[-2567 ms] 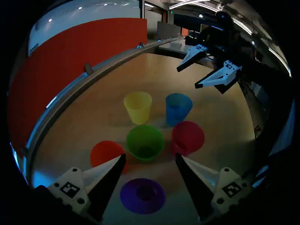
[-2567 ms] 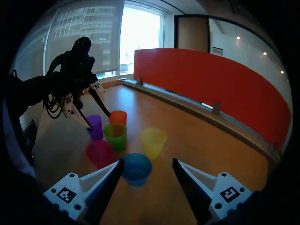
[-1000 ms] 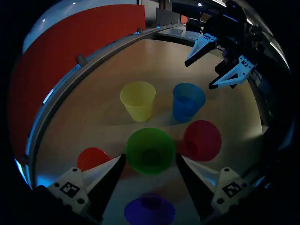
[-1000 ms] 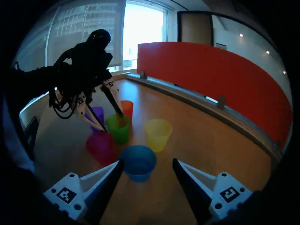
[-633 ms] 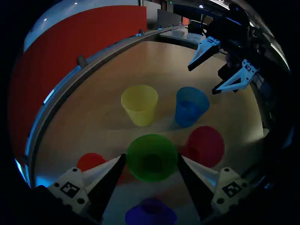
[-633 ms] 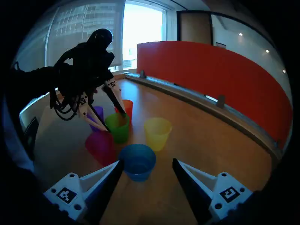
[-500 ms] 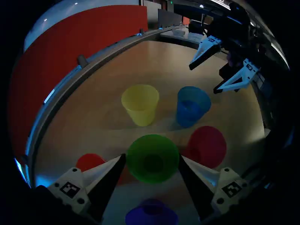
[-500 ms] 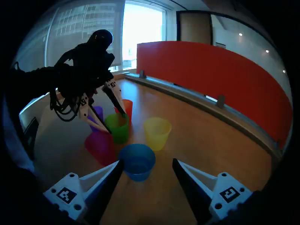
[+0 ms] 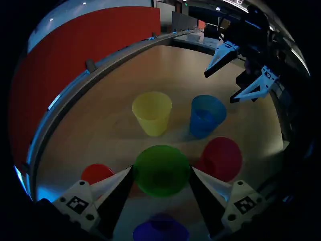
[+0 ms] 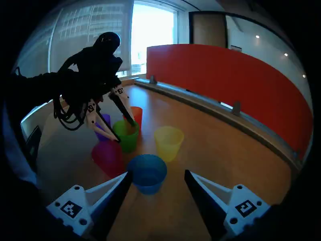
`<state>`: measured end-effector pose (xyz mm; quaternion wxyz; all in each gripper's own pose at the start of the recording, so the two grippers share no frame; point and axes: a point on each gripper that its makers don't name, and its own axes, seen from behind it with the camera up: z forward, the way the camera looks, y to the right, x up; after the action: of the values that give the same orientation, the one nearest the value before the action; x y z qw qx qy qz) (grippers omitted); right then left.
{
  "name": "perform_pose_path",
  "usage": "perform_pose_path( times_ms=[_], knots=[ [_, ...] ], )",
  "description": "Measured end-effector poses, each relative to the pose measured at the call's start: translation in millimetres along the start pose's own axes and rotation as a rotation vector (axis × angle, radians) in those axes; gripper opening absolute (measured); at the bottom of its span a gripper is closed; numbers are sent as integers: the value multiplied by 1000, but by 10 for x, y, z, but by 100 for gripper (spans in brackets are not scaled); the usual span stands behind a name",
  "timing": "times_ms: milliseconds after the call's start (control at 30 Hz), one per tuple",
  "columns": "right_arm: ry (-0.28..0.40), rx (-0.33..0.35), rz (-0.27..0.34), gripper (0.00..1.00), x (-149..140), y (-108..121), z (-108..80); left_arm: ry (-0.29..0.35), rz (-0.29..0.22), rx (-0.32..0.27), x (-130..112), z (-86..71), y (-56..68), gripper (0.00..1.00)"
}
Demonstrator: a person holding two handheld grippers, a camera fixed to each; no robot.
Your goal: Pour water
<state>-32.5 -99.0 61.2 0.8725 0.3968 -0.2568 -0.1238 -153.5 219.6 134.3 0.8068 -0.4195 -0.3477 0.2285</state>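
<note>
We've got the left gripper [image 9: 160, 169] tipped down over the table [image 9: 120, 120], claws spread wide with the green cup [image 9: 161, 176] right between the tips. We can't tell if they touch it. The right gripper [image 10: 157, 172] is wide open too, with the blue cup [image 10: 147, 173] holding water just ahead at 11 o'clock.

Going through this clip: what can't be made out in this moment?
Left gripper view: the purple plastic cup is cut off by the bottom edge.
Left gripper view: the orange plastic cup is half hidden behind a finger of the left tongs.
Left gripper view: too dim to tell whether the green plastic cup holds water.
Either view: whether those tongs touch the green cup's wall is unclear.
</note>
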Motion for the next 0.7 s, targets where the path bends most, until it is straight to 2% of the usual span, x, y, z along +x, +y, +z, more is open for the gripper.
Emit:
perform_pose_path(
  times_ms=[467, 700],
  knots=[
    [-29, 39, -13, 100, -76, -171, 104, 76, -20, 52, 143, -328, -132, 91],
    [-52, 48, -23, 100, -164, -206, 214, 121, -45, 64, 194, -455, -146, 91]
  ],
)
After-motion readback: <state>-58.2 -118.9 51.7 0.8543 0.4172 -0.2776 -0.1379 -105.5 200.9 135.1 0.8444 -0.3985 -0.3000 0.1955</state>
